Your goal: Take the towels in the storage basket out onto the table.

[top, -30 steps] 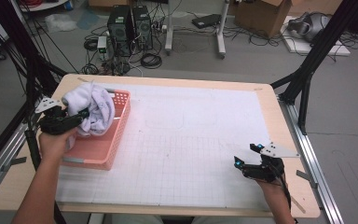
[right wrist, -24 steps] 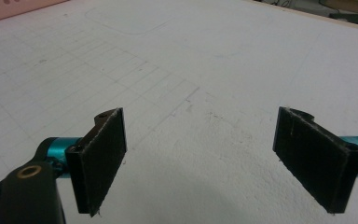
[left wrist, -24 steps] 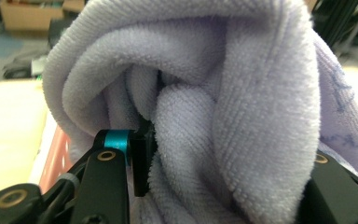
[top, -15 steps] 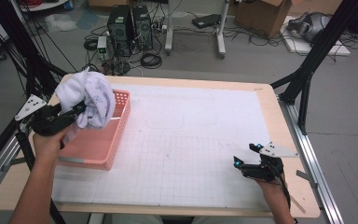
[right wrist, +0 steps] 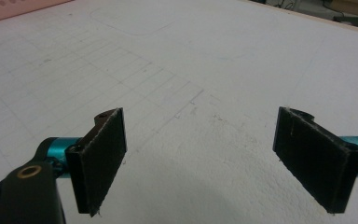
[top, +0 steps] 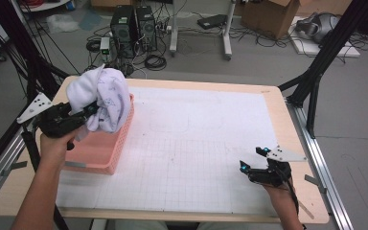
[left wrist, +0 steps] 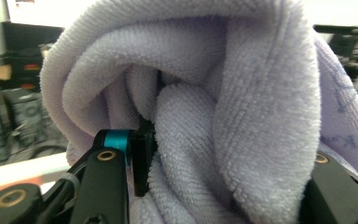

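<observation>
While clamped in the left gripper (top: 87,111), a bunched, fluffy lavender terry towel (top: 103,96); right gripper (top: 253,161) agape.

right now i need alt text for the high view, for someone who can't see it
The left gripper holds a bunched pale lilac towel above a pink basket at the table's left edge. The right gripper, fingers open, rests on the white gridded mat.

Even indoor light, soft shadows; high view slightly soft, left gripper view background blurred.

Lavender towel (top: 103,98), pink basket (top: 106,148), white gridded mat (top: 196,143).
</observation>
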Demonstrator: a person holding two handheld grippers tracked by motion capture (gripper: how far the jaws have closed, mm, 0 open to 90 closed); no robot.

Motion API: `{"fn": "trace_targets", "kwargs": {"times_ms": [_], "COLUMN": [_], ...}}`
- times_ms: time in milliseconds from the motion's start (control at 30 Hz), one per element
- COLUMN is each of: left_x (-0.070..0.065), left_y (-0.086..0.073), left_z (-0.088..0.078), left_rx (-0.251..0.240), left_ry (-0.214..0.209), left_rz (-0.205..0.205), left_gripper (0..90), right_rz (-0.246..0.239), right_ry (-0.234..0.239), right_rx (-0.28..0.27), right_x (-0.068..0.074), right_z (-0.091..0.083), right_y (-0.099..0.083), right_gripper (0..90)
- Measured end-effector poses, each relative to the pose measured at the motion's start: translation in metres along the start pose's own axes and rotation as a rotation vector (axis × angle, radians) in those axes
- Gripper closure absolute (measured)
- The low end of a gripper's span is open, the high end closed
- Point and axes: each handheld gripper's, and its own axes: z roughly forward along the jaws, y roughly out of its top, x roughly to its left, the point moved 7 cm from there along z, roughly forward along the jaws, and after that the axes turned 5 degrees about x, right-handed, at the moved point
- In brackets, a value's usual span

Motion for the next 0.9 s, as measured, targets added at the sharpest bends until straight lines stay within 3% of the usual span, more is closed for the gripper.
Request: {"fn": "trace_targets", "kwargs": {"times_ms": [400,700,900], "left_x": [-0.040,-0.082,-0.113], "left_y": [0.006,0.014,0.010], "left_z": [0.023,0.048,0.070], "left_rx": [0.005,-0.022,-0.003], "left_ry": [-0.131,-0.222,-0.293], "left_rz": [0.049,0.058,0.074], "left_gripper": [51.9,51.7,51.7], "right_rz": [-0.002,-0.002,-0.001], "right_ry": [0.002,0.007,0.010], "right_rx": [0.000,-0.002,-0.002], "right_x": [0.001,0.003,0.004], "right_z": [0.000,0.001,0.002], "right_y": [0.000,0.001,0.002], "right_gripper": [15.9,15.9,15.9]}}
